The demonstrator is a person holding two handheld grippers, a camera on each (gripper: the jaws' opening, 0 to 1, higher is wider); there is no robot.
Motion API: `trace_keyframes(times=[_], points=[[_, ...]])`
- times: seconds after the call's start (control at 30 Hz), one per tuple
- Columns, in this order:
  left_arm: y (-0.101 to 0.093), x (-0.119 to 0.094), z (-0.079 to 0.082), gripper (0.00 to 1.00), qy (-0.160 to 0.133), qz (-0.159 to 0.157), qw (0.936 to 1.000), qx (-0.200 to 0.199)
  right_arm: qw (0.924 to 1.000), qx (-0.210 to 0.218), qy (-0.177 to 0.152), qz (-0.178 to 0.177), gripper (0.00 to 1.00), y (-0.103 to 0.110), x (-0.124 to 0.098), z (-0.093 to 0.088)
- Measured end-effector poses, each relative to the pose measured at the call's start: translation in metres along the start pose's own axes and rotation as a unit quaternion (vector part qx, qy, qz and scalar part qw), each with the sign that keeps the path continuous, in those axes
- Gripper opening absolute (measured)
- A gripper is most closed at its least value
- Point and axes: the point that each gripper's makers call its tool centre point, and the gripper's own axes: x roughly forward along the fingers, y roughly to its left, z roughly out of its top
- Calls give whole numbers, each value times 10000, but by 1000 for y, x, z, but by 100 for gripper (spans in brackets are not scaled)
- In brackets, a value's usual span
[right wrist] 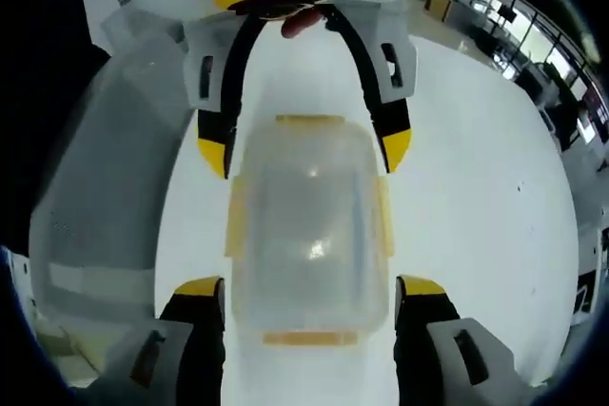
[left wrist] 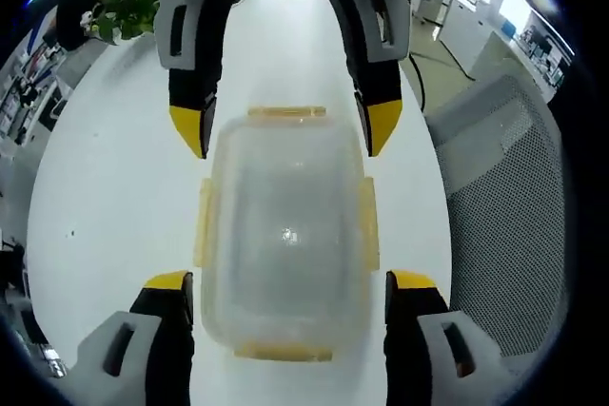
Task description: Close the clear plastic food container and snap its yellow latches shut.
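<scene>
Both grippers' yellow-tipped jaws stand wide apart, the left gripper (left wrist: 290, 297) and right gripper (right wrist: 309, 301) flanking opposite ends of the clear lidded container (left wrist: 285, 230) without clearly touching it. It rests on a white table (left wrist: 114, 178); beyond are a mesh chair (left wrist: 514, 216) and a plant (left wrist: 128, 2).

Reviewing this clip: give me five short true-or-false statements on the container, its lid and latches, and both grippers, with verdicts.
1. The lid sits on the container. True.
2. The container rests on a white table. True.
3. The left gripper is clamped shut on a latch. False: its jaws stand open, one at each side of the container's near end.
4. The right gripper holds the container in the air. False: its open jaws straddle it on the table.
5. The latches are red. False: they are yellow.
</scene>
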Motion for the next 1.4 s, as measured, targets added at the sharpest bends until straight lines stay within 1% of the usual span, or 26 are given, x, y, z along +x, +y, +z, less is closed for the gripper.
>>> trace_keyframes(times=[0.1, 0.2, 0.53, 0.93, 1.07, 1.23, 1.4], points=[[-4, 4, -2, 83, 38, -47, 10000, 12, 10000, -37, 29, 35, 72, 2, 4, 0], [-2, 4, -2, 82, 59, 8, 10000, 57, 9999, -83, 73, 12, 72, 0, 5, -2], [2, 12, -5, 81, 135, 56, 9999, 51, 10000, 42, 47, 61, 73, -2, 11, -4], [3, 21, -6, 86, 183, 18, 9998, 82, 9999, 135, -28, 55, 74, -2, 14, -3], [4, 21, -7, 86, 160, -24, 9998, 104, 9999, 157, -15, 8, 73, -2, 16, -2], [2, 20, -8, 86, 90, -30, 9998, 156, 9998, 183, 92, -49, 73, 1, 17, -1], [0, 20, -9, 85, 117, -24, 9997, 211, 9996, 263, -62, -90, 74, 3, 18, -1]])
